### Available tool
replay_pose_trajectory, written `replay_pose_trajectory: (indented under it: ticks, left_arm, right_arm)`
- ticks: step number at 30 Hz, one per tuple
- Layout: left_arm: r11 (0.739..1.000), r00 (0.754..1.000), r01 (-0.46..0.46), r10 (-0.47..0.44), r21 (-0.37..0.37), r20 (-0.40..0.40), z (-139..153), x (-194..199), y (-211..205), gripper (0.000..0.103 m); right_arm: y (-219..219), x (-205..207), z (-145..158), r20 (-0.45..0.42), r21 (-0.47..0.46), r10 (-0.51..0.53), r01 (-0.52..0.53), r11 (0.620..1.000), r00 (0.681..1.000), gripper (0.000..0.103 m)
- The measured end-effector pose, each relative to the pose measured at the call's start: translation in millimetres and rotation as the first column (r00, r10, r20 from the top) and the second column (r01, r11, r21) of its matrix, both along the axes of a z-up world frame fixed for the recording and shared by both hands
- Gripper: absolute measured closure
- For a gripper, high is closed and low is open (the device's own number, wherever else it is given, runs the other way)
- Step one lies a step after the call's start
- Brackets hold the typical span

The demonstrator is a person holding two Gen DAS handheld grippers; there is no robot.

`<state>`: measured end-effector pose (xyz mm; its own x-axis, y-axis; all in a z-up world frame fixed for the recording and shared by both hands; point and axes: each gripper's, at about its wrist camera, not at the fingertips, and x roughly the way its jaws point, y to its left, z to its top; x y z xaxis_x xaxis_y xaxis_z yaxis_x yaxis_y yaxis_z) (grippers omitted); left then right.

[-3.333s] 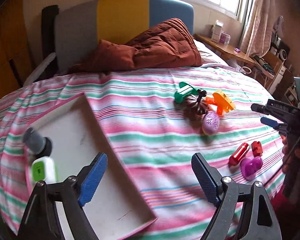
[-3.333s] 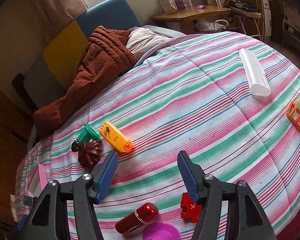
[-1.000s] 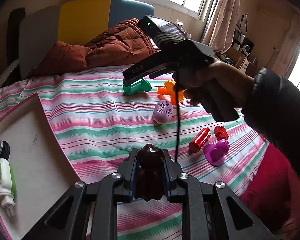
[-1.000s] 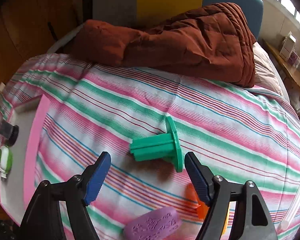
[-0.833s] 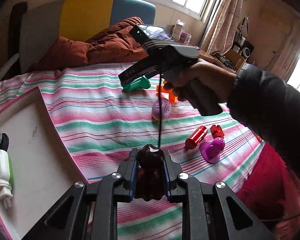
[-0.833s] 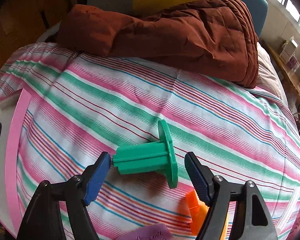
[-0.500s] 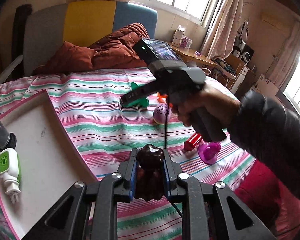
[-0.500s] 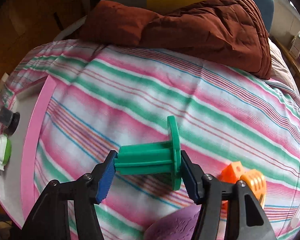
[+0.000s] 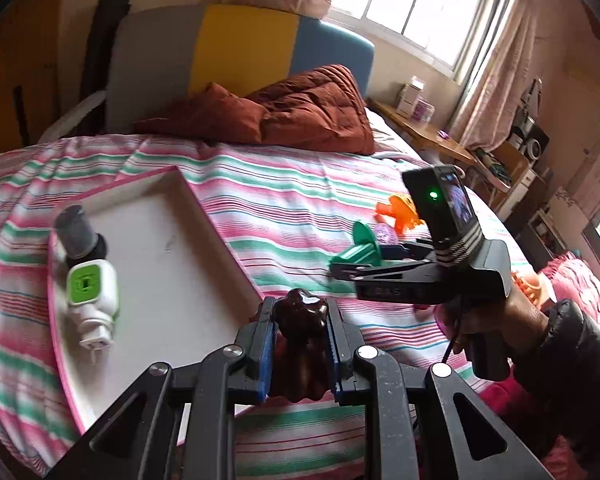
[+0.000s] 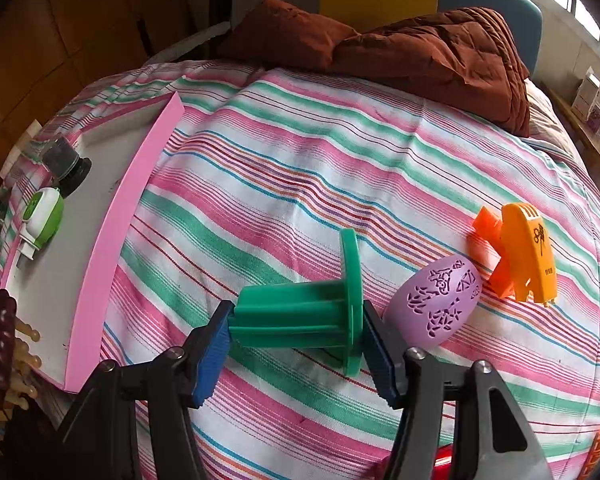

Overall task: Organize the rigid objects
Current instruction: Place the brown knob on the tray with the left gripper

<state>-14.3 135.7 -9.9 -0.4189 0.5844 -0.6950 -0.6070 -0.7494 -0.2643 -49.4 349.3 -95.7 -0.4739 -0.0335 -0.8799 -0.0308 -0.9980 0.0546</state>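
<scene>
on a striped bed, the left gripper (image 9: 300,344) is clenching a dark brown ridged mould (image 9: 300,332) at the near edge of the pink-rimmed tray (image 9: 216,228). the right gripper (image 10: 296,332) is pinching a green flanged spool (image 10: 300,312) end to end, beside a lilac egg (image 10: 436,300). judging by this, each piece should be released only once it is fully over the tray floor, away from the green-and-white plug (image 9: 90,292).
</scene>
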Motion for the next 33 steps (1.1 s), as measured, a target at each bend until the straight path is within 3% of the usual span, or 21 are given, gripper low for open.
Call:
replay_pose_trajectory:
  ticks: [14,20,28,33]
  left_arm:
    - [0.973,0.971,-0.231,0.230,0.003,0.065,-8.0,-22.1,-93.8,0.081]
    - [0.976,0.976,-0.217,0.217,-0.008,0.031,-3.1,-55.2,-75.2,0.081]
    - [0.974,0.979,-0.204,0.201,-0.102,-0.040,-11.5,-130.7,-25.3,0.081]
    - [0.956,0.968,-0.244,0.250,-0.161,0.020,-37.6,-176.3,-13.6,0.081]
  right_arm:
    - [2.8,-1.7,-9.5,0.013,-0.001,-0.015,0.015,1.000,1.000,0.044]
    - [3.4,-2.6,-8.8,0.017,-0.009,-0.021,0.021,1.000,1.000,0.043]
    - [3.1,-5.6,-8.3,0.011,-0.016,-0.020,0.021,1.000,1.000,0.043]
    - [4.4,-8.0,-8.7,0.009,-0.015,-0.017,0.017,1.000,1.000,0.043]
